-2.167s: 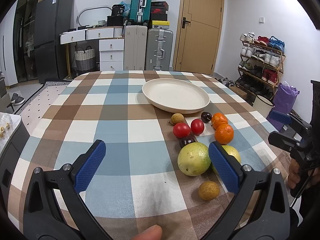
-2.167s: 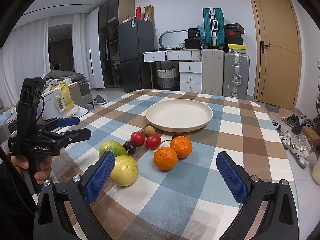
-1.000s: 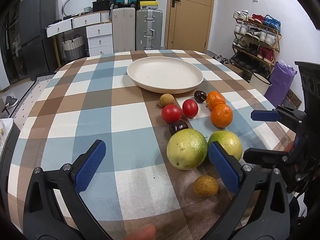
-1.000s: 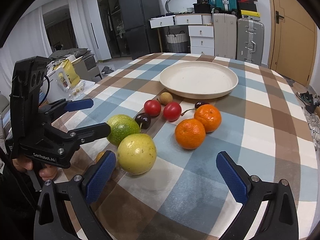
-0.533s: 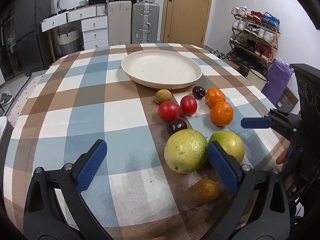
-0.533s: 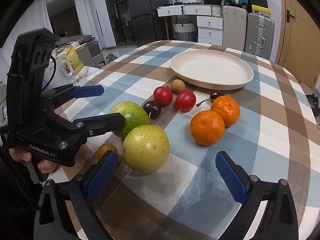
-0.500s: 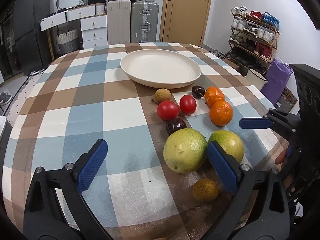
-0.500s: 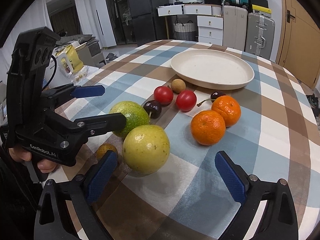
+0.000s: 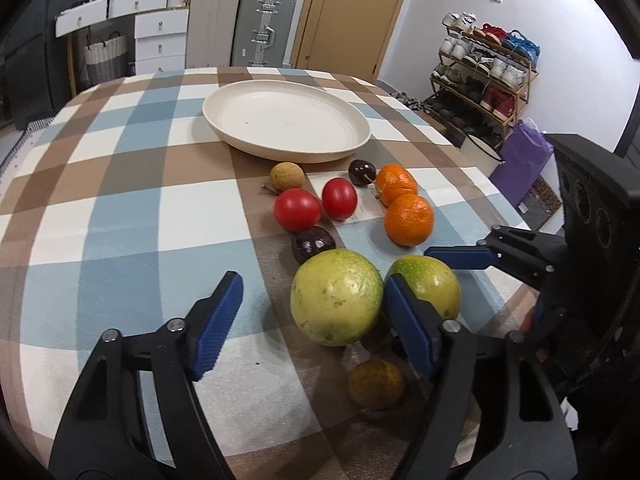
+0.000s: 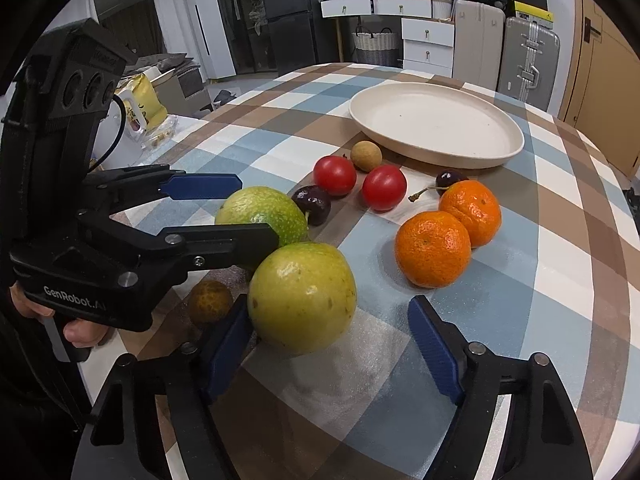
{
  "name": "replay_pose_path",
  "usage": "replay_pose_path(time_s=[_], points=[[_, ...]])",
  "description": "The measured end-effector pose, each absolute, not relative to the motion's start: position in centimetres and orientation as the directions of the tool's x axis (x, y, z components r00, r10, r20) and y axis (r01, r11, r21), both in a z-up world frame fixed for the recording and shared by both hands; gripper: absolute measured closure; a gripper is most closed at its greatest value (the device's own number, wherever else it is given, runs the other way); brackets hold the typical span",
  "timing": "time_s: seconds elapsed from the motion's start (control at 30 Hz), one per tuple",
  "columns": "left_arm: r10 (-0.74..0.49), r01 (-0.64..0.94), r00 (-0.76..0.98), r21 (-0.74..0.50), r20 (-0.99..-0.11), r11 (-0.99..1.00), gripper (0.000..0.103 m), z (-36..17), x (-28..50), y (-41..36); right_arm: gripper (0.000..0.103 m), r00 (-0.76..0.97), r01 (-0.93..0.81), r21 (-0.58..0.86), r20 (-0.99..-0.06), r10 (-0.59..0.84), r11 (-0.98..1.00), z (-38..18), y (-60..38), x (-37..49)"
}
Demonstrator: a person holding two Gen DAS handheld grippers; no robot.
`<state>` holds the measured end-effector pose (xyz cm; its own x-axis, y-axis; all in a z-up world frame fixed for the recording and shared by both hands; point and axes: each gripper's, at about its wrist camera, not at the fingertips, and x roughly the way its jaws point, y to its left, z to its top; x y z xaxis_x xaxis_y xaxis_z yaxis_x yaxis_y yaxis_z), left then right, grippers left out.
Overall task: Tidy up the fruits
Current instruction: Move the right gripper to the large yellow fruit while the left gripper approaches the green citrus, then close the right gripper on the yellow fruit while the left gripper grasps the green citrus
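Left gripper [image 9: 312, 312]: jaws have just been closing, part spread; the greener guava [image 9: 336, 297] sits between them, right pad beside or on its flank, left pad clear. No grip yet.
Right gripper [image 10: 332, 336]: jaws have just been closing, part spread around the yellower guava [image 10: 302, 297]; left pad at its side, right pad apart.
Guavas: the two lie just beside each other at the near table edge, so each gripper's inner finger sits in the narrow gap between them.
Handling, judged: round, firm, fairly heavy, smooth-skinned; likely to roll or squirt out. Best taken across the widest middle, pads level on opposite flanks.
Other fruit: small brown fruit [image 9: 376, 384] nearest; dark plum [image 9: 313, 243], two tomatoes [image 9: 297, 209], longan [image 9: 286, 176], cherry [image 9: 362, 172], two oranges [image 9: 409, 219] further on. Tomatoes and cherry probably bruise under a hard squeeze.
Plate [image 9: 224, 128]: cream, shallow, nothing in it, just beyond the fruit.
Surface: checked cloth [image 9: 120, 208], blue, brown, white; lies flat, may slide a little.
Room: suitcases [image 9: 264, 26], white drawers, wooden door, shoe rack [image 9: 480, 80].
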<state>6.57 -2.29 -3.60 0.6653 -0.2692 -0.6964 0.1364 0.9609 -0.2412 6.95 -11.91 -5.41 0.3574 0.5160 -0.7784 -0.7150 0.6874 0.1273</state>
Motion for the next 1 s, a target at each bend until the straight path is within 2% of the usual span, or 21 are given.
replay_pose_path(time_s=[0.07,0.17,0.47,0.7,1.0], points=[[-0.29,0.151,0.652,-0.254,-0.7,0.955,0.048,-3.7,6.6,-2.5,0.029,0.356,-0.716,0.133,-0.775,0.522,0.686,-5.3,-12.0,6.9],[-0.295,0.169,0.637,-0.245,-0.712,0.955,0.057,-4.0,6.8,-3.1,0.034,0.351,-0.717,0.143,-0.771,0.531,0.682,-5.3,-12.2,7.0],[-0.298,0.163,0.638,-0.253,-0.71,0.954,0.057,-3.8,6.6,-3.2,0.04,0.343,-0.723,0.154,-0.767,0.542,0.674,-5.3,-12.1,7.2],[-0.295,0.159,0.648,-0.253,-0.703,0.954,0.057,-3.6,6.3,-2.8,0.053,0.334,-0.733,0.159,-0.763,0.553,0.661,-5.2,-11.9,7.0],[-0.277,0.147,0.674,-0.244,-0.685,0.959,0.057,-3.0,5.7,-2.3,0.053,0.353,-0.723,0.163,-0.747,0.563,0.671,-4.9,-12.3,6.8]])
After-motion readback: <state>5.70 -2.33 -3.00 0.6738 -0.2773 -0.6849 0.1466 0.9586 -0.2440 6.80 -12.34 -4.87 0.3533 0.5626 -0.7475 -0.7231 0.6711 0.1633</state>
